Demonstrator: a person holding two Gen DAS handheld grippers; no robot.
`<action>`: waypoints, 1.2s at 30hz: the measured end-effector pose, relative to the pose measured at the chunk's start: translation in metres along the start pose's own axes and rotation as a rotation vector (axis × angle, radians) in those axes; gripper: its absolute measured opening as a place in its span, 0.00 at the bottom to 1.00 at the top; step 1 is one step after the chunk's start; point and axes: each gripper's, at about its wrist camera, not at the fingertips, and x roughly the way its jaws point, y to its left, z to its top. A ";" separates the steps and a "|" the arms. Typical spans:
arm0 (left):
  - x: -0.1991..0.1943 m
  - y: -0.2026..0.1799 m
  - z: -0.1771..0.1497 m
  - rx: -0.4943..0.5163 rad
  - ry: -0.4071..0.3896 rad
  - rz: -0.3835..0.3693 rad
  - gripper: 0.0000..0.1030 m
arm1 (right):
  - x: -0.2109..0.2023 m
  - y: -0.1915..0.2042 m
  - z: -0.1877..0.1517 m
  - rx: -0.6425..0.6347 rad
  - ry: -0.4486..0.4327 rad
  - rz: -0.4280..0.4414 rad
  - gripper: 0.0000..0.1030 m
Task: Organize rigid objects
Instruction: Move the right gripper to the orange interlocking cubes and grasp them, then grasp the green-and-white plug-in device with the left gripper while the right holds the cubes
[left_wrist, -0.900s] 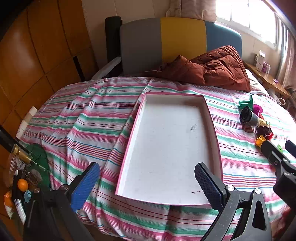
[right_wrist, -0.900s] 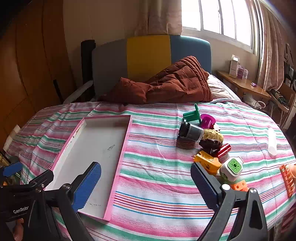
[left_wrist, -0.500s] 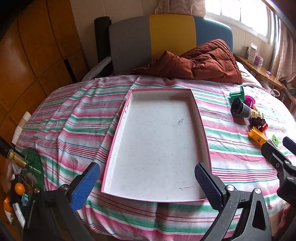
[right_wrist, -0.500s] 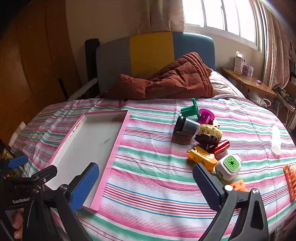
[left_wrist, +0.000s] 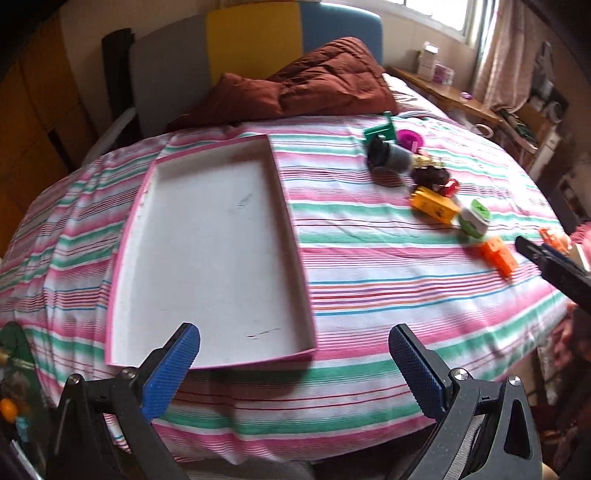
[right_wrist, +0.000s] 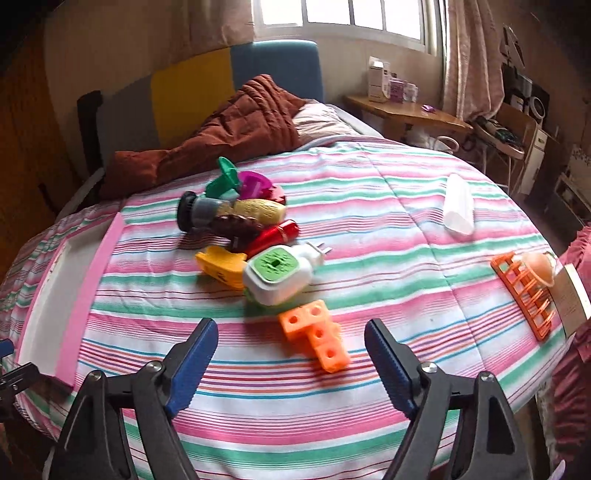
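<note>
The left gripper (left_wrist: 293, 356) hangs wide open and empty over the near edge of one shallow pink-rimmed tray (left_wrist: 284, 206), white and smooth inside, lying on the striped bed (left_wrist: 369, 266). The right gripper (right_wrist: 290, 352) is also spread wide, holding nothing, low over the bed just before one orange block (right_wrist: 316, 334) – stepped cubes with round holes. Beyond it sits a cluster of hard plastic pieces: one white plug-in unit (right_wrist: 280, 275) with a green face, one yellow piece (right_wrist: 219, 266), one red cylinder (right_wrist: 275, 234). Far right lies one orange grid rack (right_wrist: 524, 291).
</note>
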 end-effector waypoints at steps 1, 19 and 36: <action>-0.001 -0.004 -0.001 0.007 -0.005 -0.032 1.00 | 0.004 -0.008 -0.002 0.008 0.013 -0.002 0.76; -0.006 -0.047 0.006 0.121 -0.014 -0.134 1.00 | 0.067 -0.012 -0.011 -0.093 0.086 0.058 0.45; 0.035 -0.141 0.050 0.353 -0.029 -0.188 1.00 | 0.078 -0.070 0.000 0.117 -0.078 -0.062 0.44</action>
